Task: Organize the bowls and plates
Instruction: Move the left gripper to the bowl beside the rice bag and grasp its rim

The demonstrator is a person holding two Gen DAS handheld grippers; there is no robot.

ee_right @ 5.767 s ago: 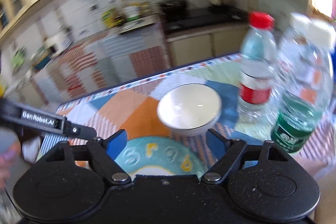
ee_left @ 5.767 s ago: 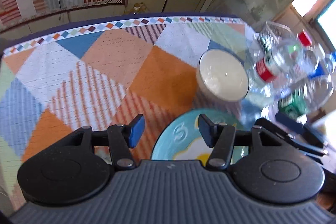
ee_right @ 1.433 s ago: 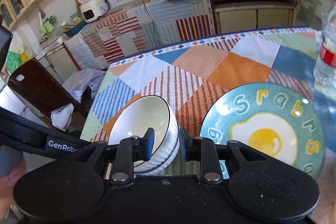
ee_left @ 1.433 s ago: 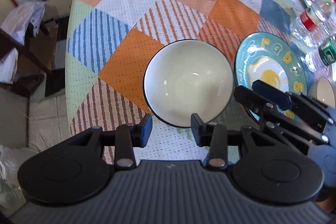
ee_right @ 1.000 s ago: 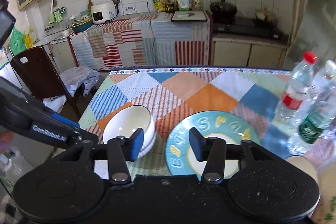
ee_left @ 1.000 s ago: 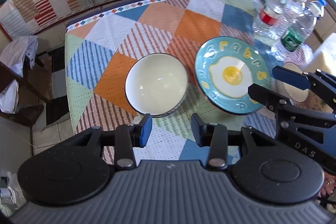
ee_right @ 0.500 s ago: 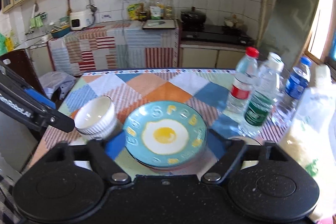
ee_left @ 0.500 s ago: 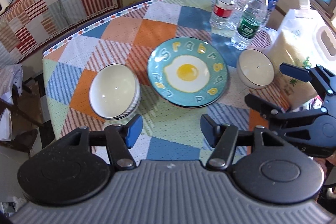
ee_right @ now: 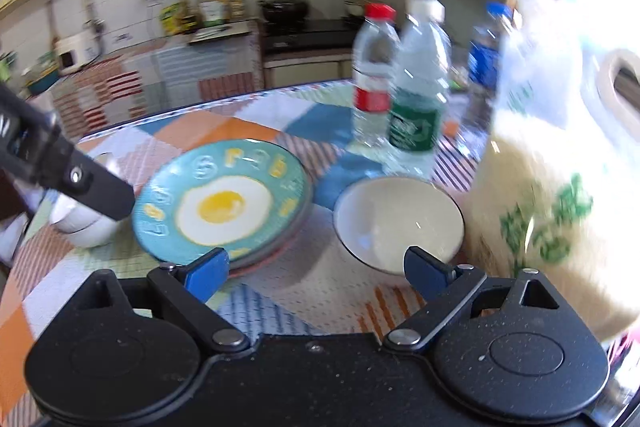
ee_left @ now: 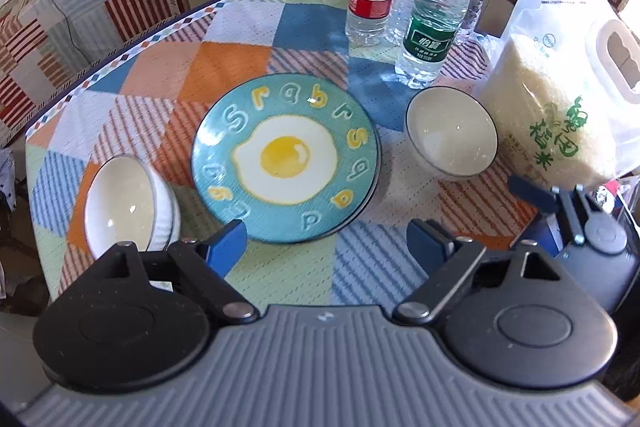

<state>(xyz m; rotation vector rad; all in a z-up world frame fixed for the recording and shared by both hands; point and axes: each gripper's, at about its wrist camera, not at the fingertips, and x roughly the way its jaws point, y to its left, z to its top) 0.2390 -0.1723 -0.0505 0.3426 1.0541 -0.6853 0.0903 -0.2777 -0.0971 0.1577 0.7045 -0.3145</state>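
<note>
Before my left fingers, frame centre: fried-egg plate (ee_left: 285,163). Lower left: stacked bowls (ee_left: 124,205). Right: single bowl (ee_left: 451,135). Behind it: water bottles (ee_left: 434,11); far right: rice bag (ee_left: 560,99).

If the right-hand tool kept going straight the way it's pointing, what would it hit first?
Probably the small white bowl with the dark rim, just ahead and slightly right of the open right tool; depth is unclear through the fisheye blur.
</note>
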